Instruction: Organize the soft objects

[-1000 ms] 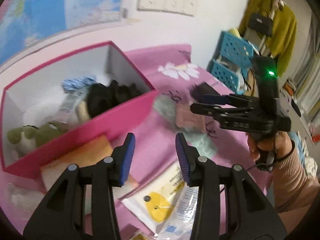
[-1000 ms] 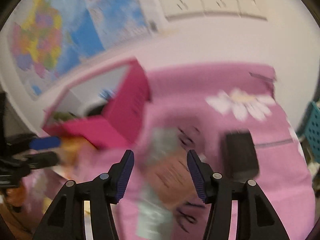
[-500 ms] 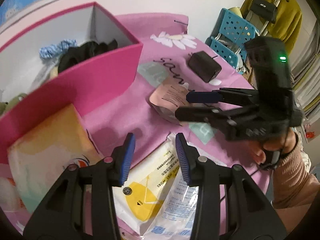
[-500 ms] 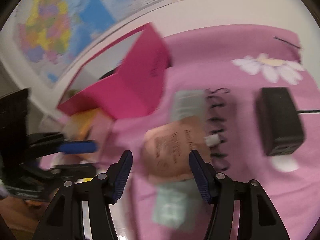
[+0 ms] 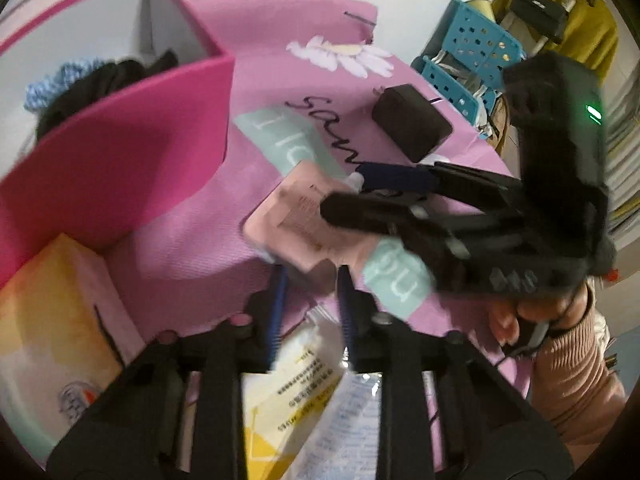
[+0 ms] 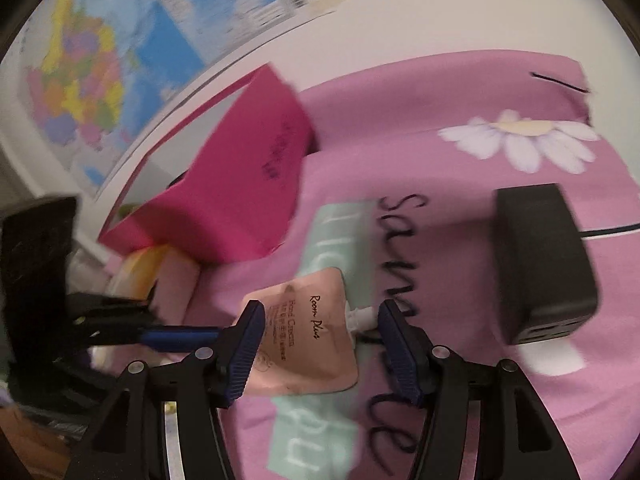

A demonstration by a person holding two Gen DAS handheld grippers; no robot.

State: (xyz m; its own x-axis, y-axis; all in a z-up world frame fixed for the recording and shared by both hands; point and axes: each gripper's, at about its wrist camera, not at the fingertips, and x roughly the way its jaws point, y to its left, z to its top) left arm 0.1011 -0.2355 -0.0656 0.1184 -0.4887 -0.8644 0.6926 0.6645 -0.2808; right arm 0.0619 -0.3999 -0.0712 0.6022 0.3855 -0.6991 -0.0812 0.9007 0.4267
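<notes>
Lying flat between the wide-apart blue pads of the right gripper (image 6: pixel 320 344): a peach hand cream pouch (image 6: pixel 304 340), untouched. Resting across a mint sachet (image 6: pixel 340 232) on pink cloth (image 6: pixel 460 400). Beside its edge, left gripper (image 5: pixel 310 280), jaws just closed, nothing visibly pinched.

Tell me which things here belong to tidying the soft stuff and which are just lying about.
Belongs to the job:
peach hand cream pouch
mint green packet
open pink storage box
yellow and white wipes pack

Just lying about:
black power adapter
blue plastic crates
wall map
</notes>
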